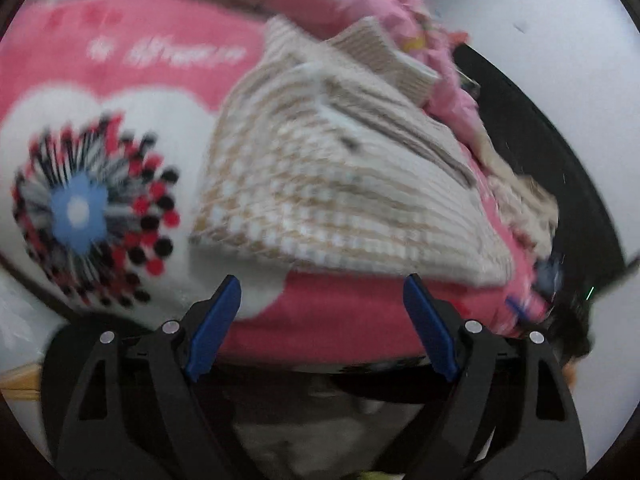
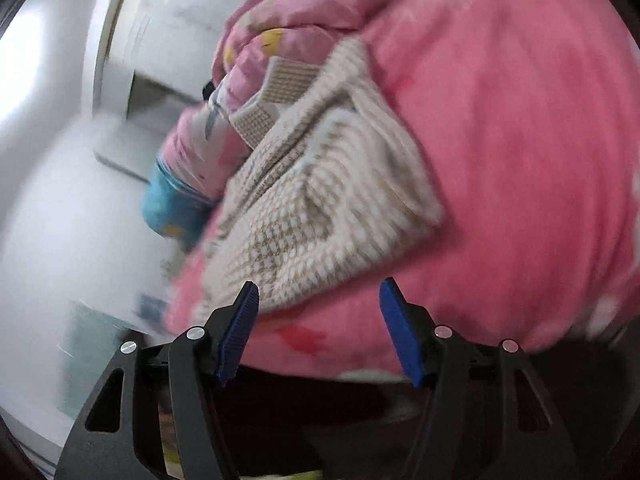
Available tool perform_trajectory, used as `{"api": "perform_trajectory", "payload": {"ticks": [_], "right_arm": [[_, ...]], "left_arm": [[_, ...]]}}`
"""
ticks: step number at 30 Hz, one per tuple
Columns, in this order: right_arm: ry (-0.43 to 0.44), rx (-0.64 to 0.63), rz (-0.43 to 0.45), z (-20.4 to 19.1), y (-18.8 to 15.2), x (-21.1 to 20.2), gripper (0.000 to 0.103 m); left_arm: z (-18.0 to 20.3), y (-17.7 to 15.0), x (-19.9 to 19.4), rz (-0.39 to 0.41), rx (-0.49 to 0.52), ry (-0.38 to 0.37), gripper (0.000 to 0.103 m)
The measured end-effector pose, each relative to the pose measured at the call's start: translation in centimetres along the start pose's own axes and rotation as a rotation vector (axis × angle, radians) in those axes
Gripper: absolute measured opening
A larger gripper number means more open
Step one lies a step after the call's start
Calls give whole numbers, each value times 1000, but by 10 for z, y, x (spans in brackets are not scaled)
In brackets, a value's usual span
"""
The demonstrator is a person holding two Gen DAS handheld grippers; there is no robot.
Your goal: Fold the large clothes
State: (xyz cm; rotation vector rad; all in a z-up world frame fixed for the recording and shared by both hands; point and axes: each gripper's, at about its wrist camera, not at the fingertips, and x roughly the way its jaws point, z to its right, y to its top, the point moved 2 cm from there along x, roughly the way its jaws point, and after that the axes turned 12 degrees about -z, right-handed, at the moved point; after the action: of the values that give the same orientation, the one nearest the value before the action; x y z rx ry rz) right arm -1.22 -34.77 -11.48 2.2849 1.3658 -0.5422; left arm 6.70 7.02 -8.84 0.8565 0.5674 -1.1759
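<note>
A folded beige-and-white knitted sweater (image 1: pixel 320 184) lies on a pink blanket (image 1: pixel 160 68) that bears a white heart and a blue-centred flower print. My left gripper (image 1: pixel 322 284) hovers just short of the sweater's near edge, its blue pads wide apart with only blanket behind them. In the right wrist view the same sweater (image 2: pixel 320 200) lies tilted on the pink blanket (image 2: pixel 500 160). The right gripper (image 2: pixel 320 285) is open, and the sweater's lower corner sits just past its left fingertip (image 2: pixel 250 294) without being pinched. Both views are blurred.
A crumpled pink quilt with small flower prints (image 1: pixel 404 12) is heaped behind the sweater, also in the right view (image 2: pixel 280 8). A blue bundle (image 2: pixel 172 204) sits below it. White cabinets and wall (image 2: pixel 80 160) are to the left. A dark curved edge (image 1: pixel 560 168) borders the blanket.
</note>
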Motion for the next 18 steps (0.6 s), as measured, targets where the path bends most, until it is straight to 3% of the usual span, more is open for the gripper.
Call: {"api": "perform_trajectory", "payload": {"ticks": [5, 9, 14, 18], "right_arm": [[102, 104, 74, 24, 14, 5, 61], [212, 174, 124, 34, 19, 2, 61], [251, 206, 145, 39, 17, 3, 55], [200, 240, 158, 44, 19, 9, 52]], "left_arm": [[-30, 15, 14, 32, -193, -107, 71], [-21, 8, 1, 107, -163, -86, 66], [-29, 8, -5, 158, -211, -91, 58], [-35, 21, 1, 178, -247, -49, 53]]}}
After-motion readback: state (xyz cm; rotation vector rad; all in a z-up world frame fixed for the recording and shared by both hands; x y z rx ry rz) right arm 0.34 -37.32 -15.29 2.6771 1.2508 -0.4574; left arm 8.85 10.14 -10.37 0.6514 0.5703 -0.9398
